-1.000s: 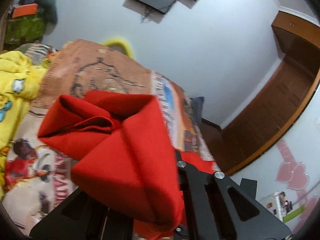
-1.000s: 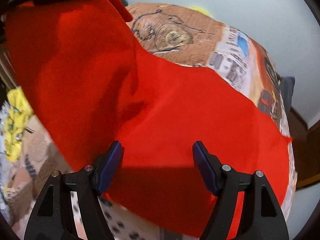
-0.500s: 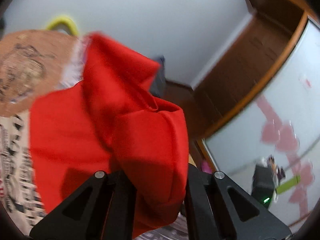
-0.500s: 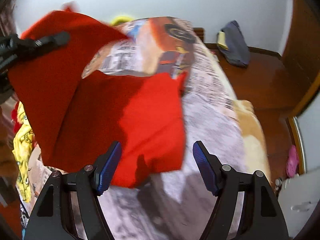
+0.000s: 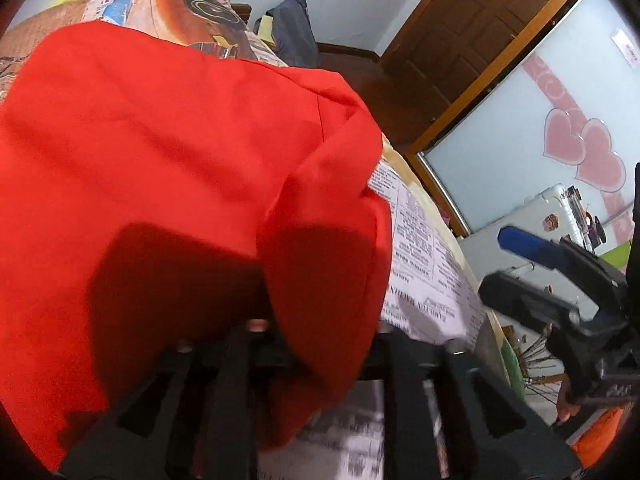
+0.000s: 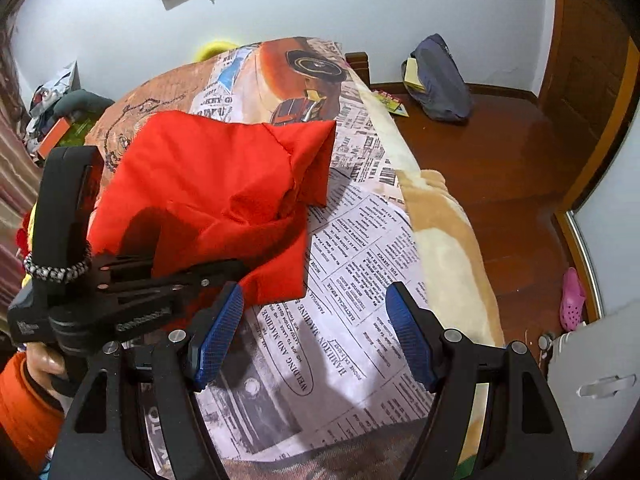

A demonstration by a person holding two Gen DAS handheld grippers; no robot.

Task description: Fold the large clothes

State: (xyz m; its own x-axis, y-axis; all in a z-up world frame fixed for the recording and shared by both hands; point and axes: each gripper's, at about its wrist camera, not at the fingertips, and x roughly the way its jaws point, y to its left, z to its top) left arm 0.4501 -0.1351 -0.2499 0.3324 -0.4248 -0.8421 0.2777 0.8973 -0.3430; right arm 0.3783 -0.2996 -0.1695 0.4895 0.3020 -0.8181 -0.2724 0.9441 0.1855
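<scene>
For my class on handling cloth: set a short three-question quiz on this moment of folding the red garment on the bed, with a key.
1. True or false: the right claw grips the red garment.
2. Which claw holds the garment?
A. the left claw
B. the right claw
C. neither
3. Fill in: the garment lies on a bedspread printed like a ____.

Key
1. False. Its blue pads stand apart over bare bedspread, touching no cloth.
2. A. The right wrist view shows it shut on the garment's near edge; in its own view the cloth drapes over its fingers.
3. Newspaper.
</scene>
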